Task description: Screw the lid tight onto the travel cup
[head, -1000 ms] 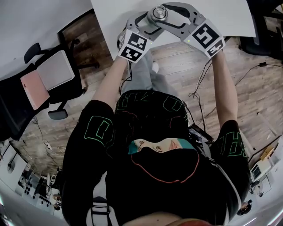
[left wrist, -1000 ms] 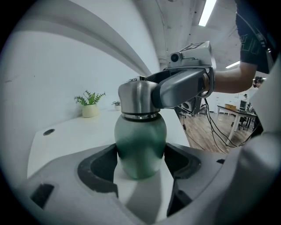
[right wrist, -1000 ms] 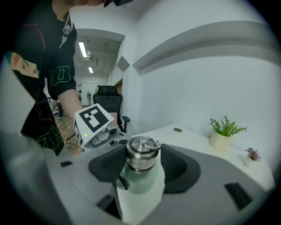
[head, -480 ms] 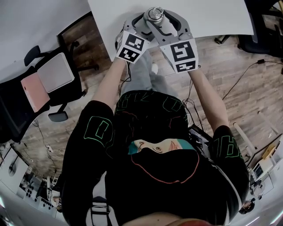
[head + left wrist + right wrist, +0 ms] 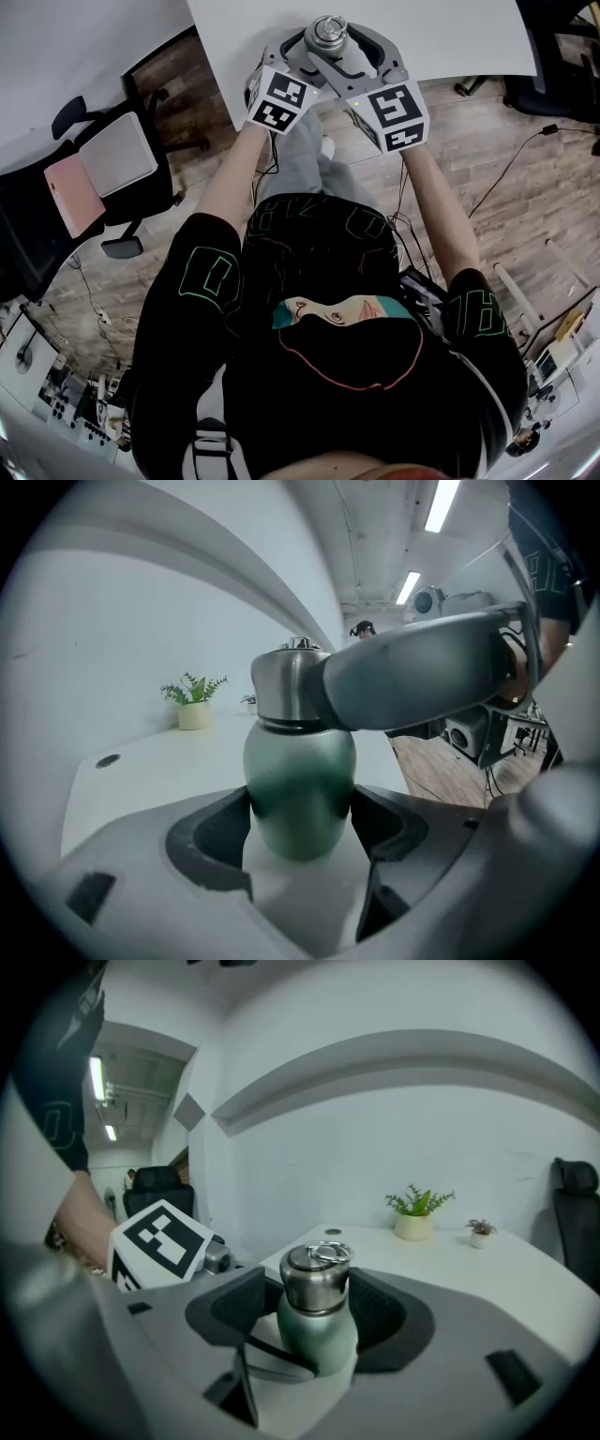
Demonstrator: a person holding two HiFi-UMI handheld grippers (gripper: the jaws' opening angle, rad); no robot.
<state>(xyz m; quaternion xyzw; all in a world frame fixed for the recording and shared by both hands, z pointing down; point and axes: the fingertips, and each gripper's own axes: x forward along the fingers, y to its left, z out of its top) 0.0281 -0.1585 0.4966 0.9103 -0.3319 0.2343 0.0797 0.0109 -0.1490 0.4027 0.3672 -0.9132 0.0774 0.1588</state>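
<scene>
The travel cup stands near the front edge of the white table (image 5: 450, 37). It has a green body (image 5: 300, 780) and a steel lid (image 5: 316, 1279) with a wire ring on top. My left gripper (image 5: 300, 817) is shut on the green body, both pads pressed against it. My right gripper (image 5: 314, 1283) reaches in from the right at lid height. Its jaws have just been opening and now stand on either side of the lid with a slim gap showing at the left pad. One right finger (image 5: 422, 677) crosses in front of the lid in the left gripper view. From above, both grippers ring the lid (image 5: 329, 30).
A potted plant (image 5: 415, 1213) and a smaller one (image 5: 480, 1232) stand at the table's far side by the wall. An office chair (image 5: 103, 159) with a pink item (image 5: 73, 192) is on the wooden floor to the left. Cables (image 5: 525, 150) trail on the floor at right.
The right gripper has rolled about the lid, its marker cube swinging in from the far right towards the middle. Its jaws stand a little wider. The left gripper and the cup have stayed put.
</scene>
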